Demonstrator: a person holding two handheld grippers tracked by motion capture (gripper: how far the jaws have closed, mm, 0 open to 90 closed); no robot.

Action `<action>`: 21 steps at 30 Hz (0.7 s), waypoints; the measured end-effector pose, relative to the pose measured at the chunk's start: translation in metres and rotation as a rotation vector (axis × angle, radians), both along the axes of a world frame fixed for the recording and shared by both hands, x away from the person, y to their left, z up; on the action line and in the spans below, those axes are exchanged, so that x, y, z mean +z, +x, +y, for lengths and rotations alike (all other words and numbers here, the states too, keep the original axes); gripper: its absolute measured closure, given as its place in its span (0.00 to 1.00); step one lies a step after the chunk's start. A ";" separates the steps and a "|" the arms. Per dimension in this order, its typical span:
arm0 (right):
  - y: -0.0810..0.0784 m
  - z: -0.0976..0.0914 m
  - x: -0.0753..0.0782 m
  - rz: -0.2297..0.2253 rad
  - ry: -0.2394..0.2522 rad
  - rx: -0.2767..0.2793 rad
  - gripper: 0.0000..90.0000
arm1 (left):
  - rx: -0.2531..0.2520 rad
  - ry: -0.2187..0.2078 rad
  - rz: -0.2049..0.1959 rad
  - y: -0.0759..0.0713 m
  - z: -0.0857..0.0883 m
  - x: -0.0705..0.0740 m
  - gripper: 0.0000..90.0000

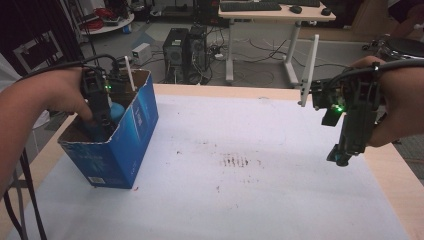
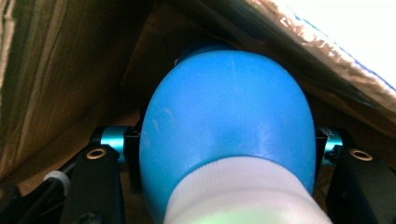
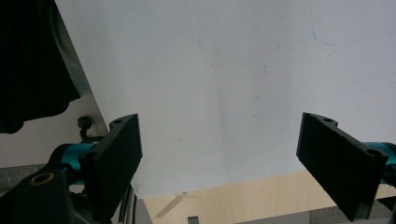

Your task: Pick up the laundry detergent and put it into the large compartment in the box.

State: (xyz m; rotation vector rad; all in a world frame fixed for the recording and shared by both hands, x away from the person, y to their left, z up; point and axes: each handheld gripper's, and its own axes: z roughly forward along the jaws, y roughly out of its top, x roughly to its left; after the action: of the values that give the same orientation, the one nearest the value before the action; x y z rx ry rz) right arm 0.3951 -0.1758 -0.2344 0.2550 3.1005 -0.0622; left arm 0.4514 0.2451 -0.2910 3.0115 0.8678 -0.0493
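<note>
A blue cardboard box (image 1: pixel 127 142) stands open-topped at the left of the white-covered table (image 1: pixel 240 150). My left gripper (image 1: pixel 102 129) reaches down into it from above. A blue bulb-shaped bottle (image 1: pixel 117 111) with a white ribbed collar sits between its jaws. In the left gripper view the blue bottle (image 2: pixel 229 126) spans the whole gap of the left gripper (image 2: pixel 226 142), both pads press its sides, and brown box walls (image 2: pixel 60 70) surround it. My right gripper (image 1: pixel 341 159) hangs open over the table's right side, pointing down. Nothing is between the jaws of the right gripper (image 3: pixel 224 135).
A thin white stick (image 1: pixel 129 72) stands up from the box's far corner. A white upright post (image 1: pixel 309 70) rises at the table's far right edge. Bare wood (image 1: pixel 395 170) borders the white sheet on the right. Computer towers (image 1: pixel 187 47) and a desk (image 1: pixel 275 12) stand beyond.
</note>
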 end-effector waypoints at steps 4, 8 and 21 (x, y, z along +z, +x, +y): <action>0.000 -0.001 -0.001 0.001 0.007 -0.004 0.15 | 0.020 0.009 0.002 0.001 0.000 0.000 0.42; -0.001 -0.002 -0.003 0.007 0.001 -0.006 0.15 | 0.024 0.029 0.010 0.000 0.001 0.000 0.40; 0.000 -0.001 -0.003 0.002 0.011 0.002 0.15 | 0.013 0.027 -0.022 -0.004 0.005 0.012 0.32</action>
State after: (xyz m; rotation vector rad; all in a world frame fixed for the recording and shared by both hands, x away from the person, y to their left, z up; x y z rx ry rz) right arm 0.3950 -0.1766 -0.2371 0.2520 3.1043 -0.0459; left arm 0.4473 0.2504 -0.2788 3.0249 0.8941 -0.0042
